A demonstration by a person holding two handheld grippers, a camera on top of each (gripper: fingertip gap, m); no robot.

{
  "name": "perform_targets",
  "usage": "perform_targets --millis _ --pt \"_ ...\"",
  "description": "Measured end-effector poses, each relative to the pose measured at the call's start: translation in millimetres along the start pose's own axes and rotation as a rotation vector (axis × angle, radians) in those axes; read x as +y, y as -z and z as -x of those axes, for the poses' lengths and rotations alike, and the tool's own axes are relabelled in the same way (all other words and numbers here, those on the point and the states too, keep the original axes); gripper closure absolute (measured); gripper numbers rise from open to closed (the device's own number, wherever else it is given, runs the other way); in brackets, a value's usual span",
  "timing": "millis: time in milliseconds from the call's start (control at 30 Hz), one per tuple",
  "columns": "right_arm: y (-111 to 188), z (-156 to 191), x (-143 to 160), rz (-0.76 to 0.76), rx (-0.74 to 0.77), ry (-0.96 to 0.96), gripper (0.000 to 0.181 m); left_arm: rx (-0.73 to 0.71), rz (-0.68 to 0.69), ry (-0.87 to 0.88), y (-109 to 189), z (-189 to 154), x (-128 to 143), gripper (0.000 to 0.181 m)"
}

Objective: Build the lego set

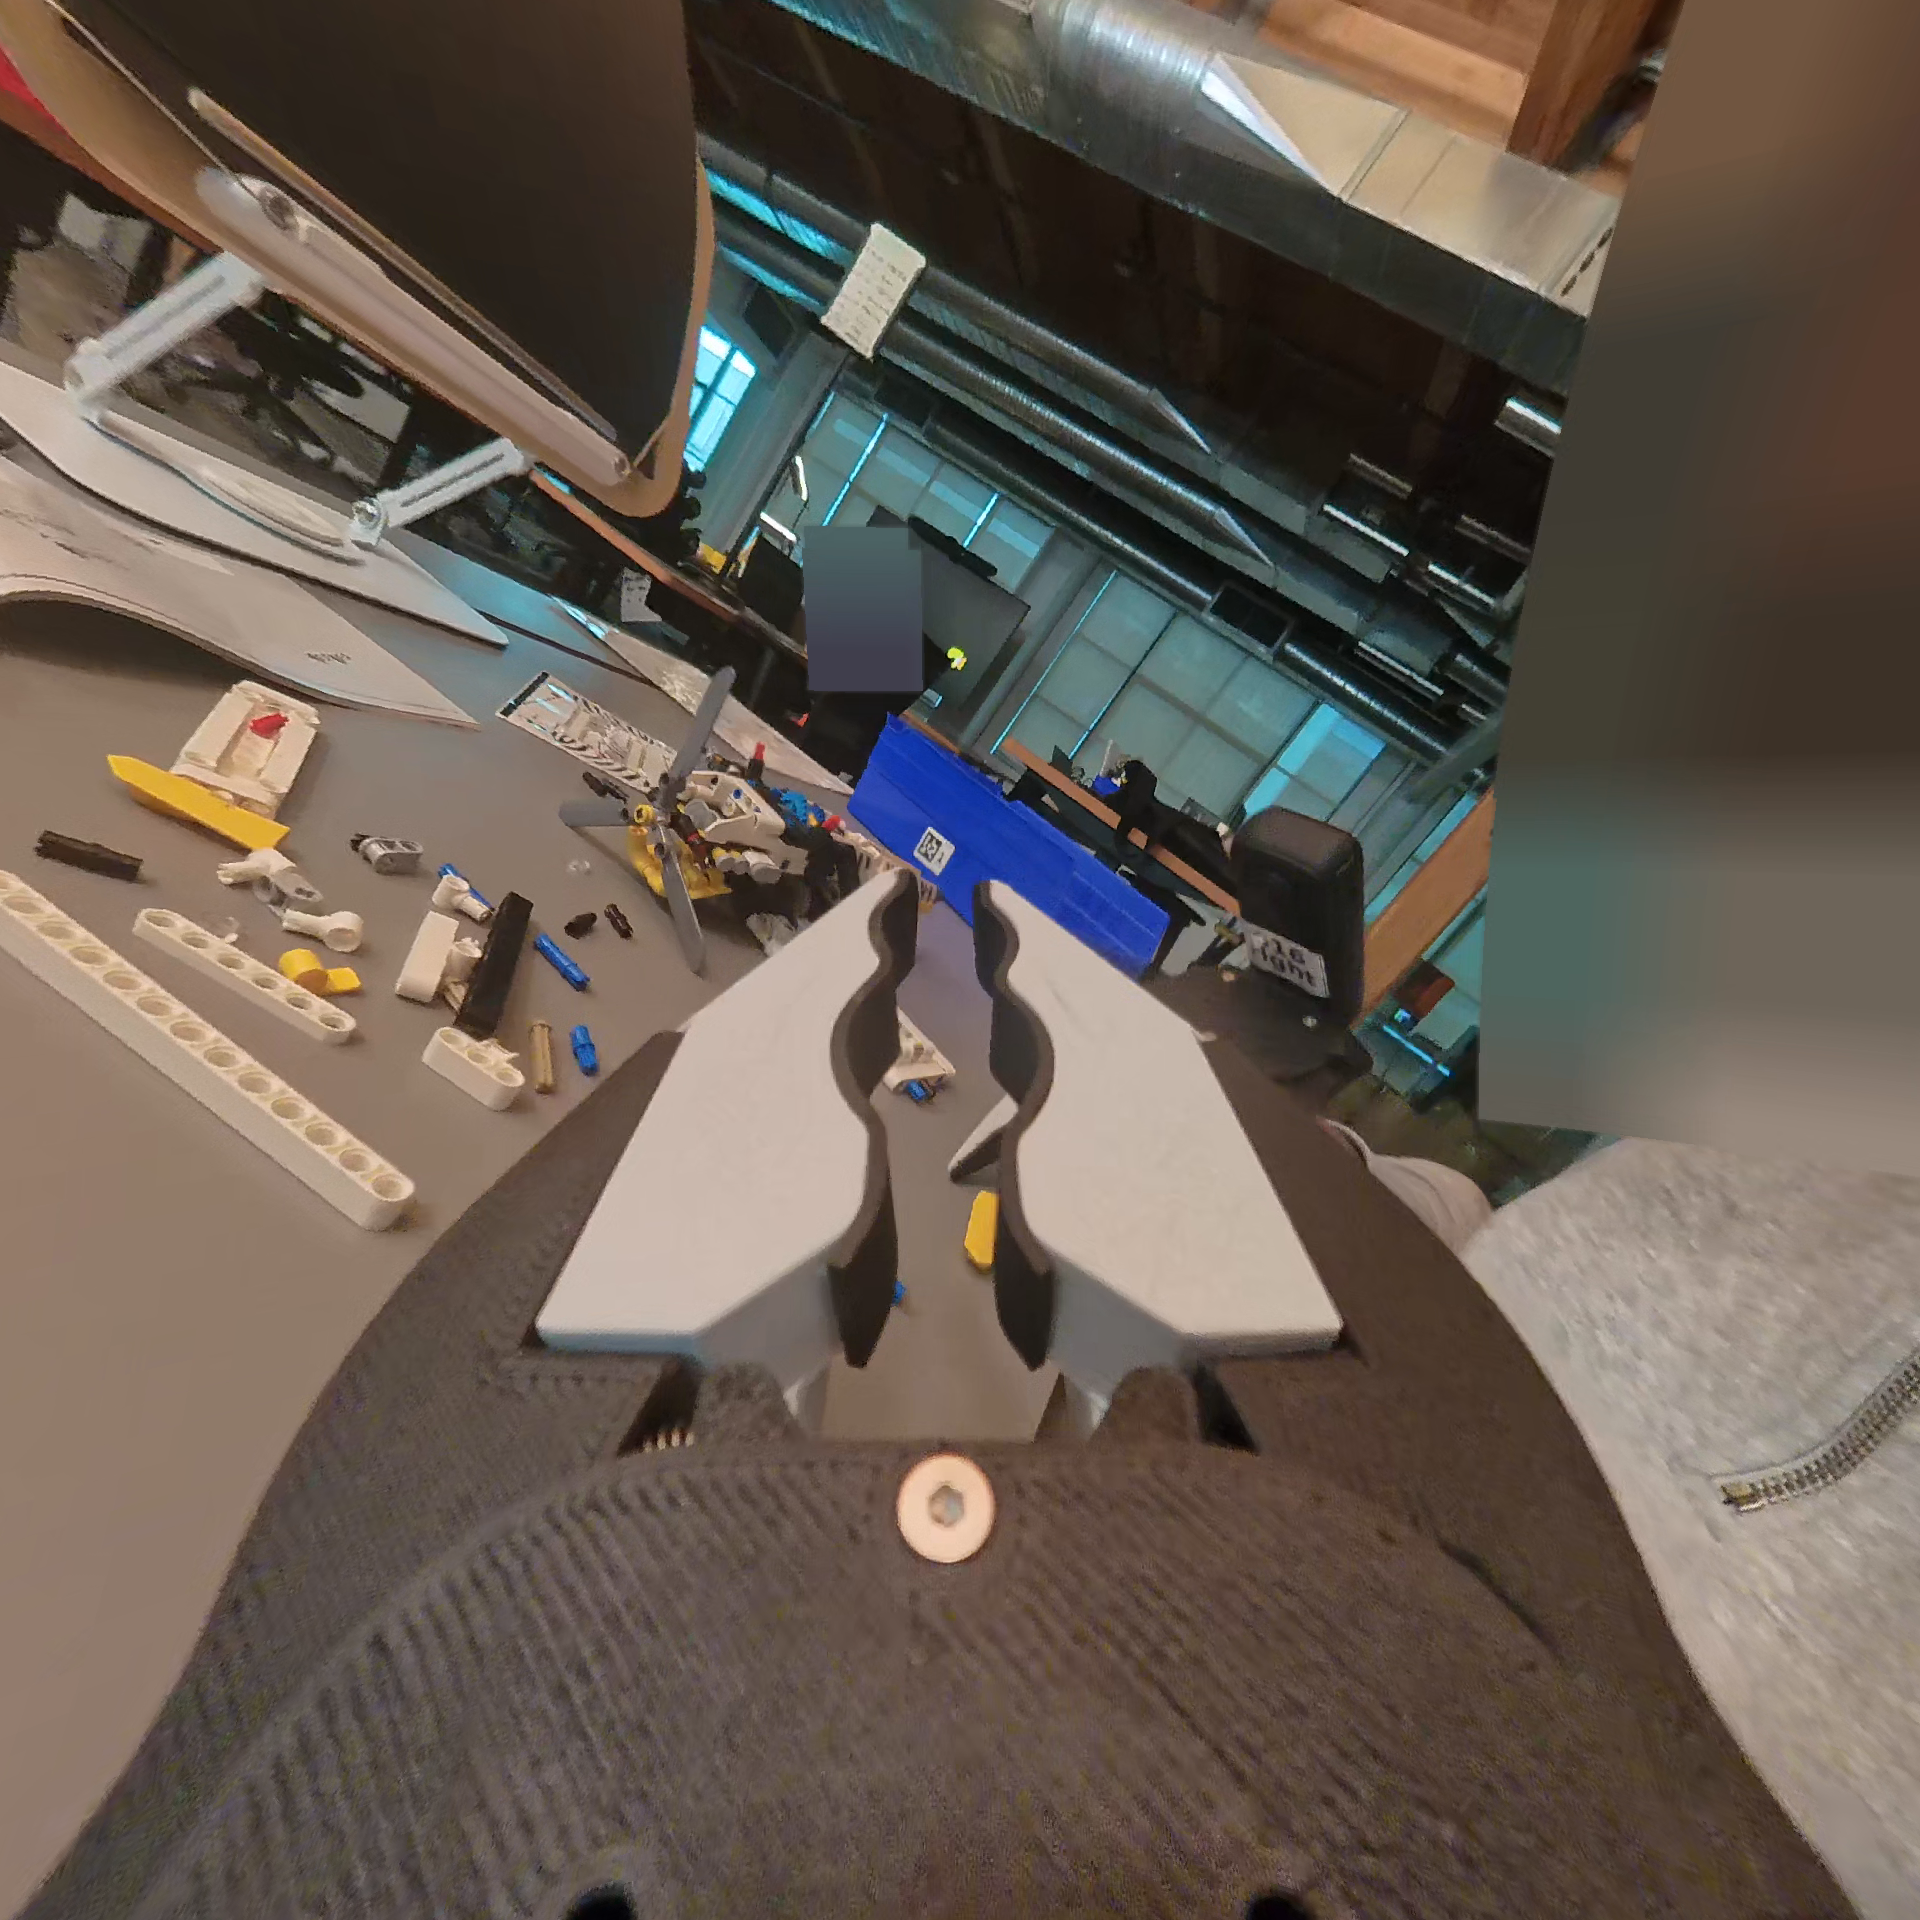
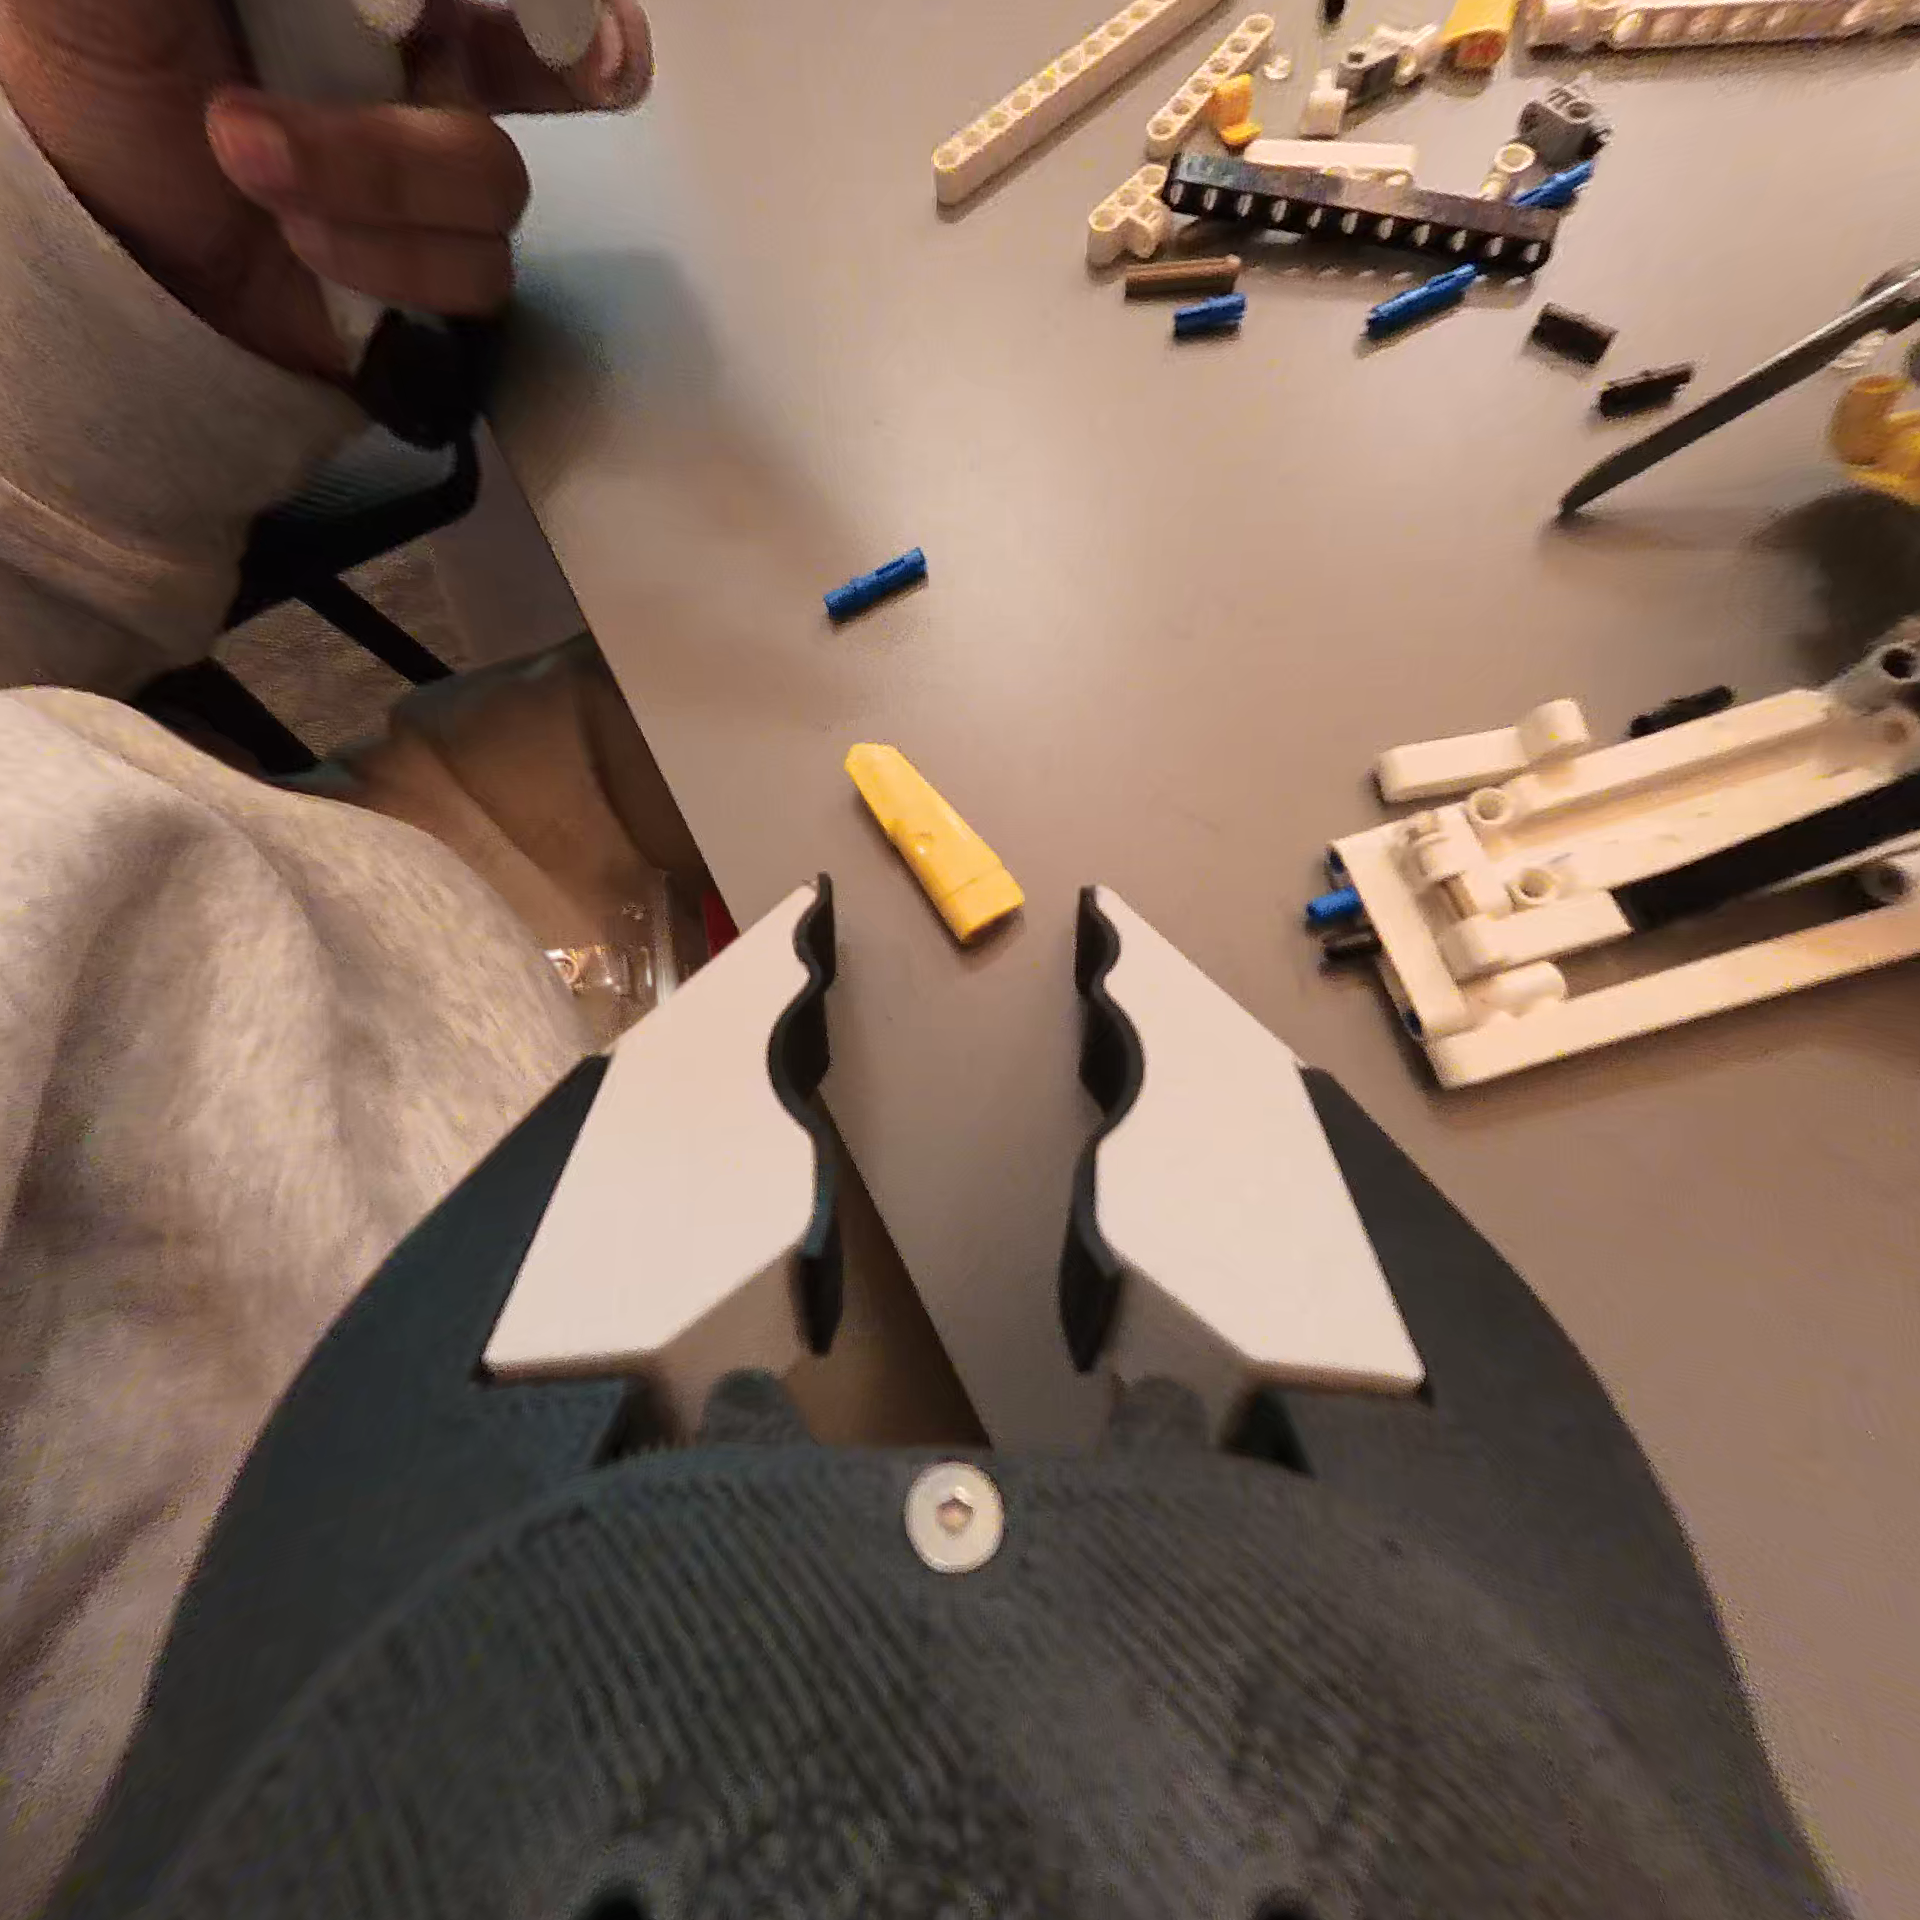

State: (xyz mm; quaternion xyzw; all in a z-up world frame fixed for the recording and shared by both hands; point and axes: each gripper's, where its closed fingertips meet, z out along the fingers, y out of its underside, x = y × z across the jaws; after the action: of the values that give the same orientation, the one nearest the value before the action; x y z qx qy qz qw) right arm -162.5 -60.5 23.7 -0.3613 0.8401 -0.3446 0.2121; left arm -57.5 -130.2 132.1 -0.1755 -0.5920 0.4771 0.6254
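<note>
My right gripper [image 2: 956,904] is open and empty, low over the grey table [image 2: 1143,582]. A small yellow tapered piece [image 2: 930,842] lies flat just ahead of its fingertips, in line with the gap. A blue pin [image 2: 875,584] lies farther out. A white frame assembly [image 2: 1621,904] lies to the right. My left gripper [image 1: 945,899] is raised and tilted up, its jaws a little apart with nothing between them. The same yellow piece [image 1: 982,1226] shows through its gap. The part-built model with a grey propeller [image 1: 707,821] stands beyond it.
Loose parts lie on the left: a long white beam [image 1: 197,1049], a shorter white beam [image 1: 244,971], a black beam [image 2: 1361,213], a yellow wing piece [image 1: 197,800], several pins. An open booklet [image 1: 208,623], a monitor [image 1: 416,208] and a blue bin [image 1: 997,862] stand behind. The table edge [image 2: 623,707] runs near my right gripper. About 15 cm separates my left fingertips from my right. To reach the shorter white beam [image 1: 244,971] in a straight line is about 15 cm for my left fingers, about 20 cm for my right. Seen from the right wrist view [image 2: 1218,76] as well.
</note>
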Motion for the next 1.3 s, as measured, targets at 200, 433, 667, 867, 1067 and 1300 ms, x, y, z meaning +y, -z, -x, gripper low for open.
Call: perform_targets --millis 200,433,667,867,1067,1300 --pt "-7.9 -6.0 -4.6 0.018 -0.026 0.036 0.164 0.002 0.195 -0.027 -23.4 -13.9 39.0 0.166" --pt "5.7 -16.9 -16.6 -0.094 0.121 0.264 0.166 0.035 0.386 0.03 -57.0 -32.0 85.8 0.152" --pt "31.1 -12.5 -40.5 -0.304 0.321 0.582 0.166 0.084 0.5 0.06 -78.8 -41.0 107.2 0.166" --pt "45.5 -14.0 -46.2 -0.429 0.305 0.554 0.167 0.105 0.516 -0.086 -85.6 -48.5 109.2 0.181" --pt "64.0 -21.6 -49.8 -0.56 0.212 0.39 0.18 0.123 0.463 -0.16 -91.4 -54.2 98.1 0.181" --pt "85.3 -39.7 -48.1 -0.618 -0.069 -0.014 0.152 0.221 0.433 -0.432 -96.6 -73.7 98.3 0.181"
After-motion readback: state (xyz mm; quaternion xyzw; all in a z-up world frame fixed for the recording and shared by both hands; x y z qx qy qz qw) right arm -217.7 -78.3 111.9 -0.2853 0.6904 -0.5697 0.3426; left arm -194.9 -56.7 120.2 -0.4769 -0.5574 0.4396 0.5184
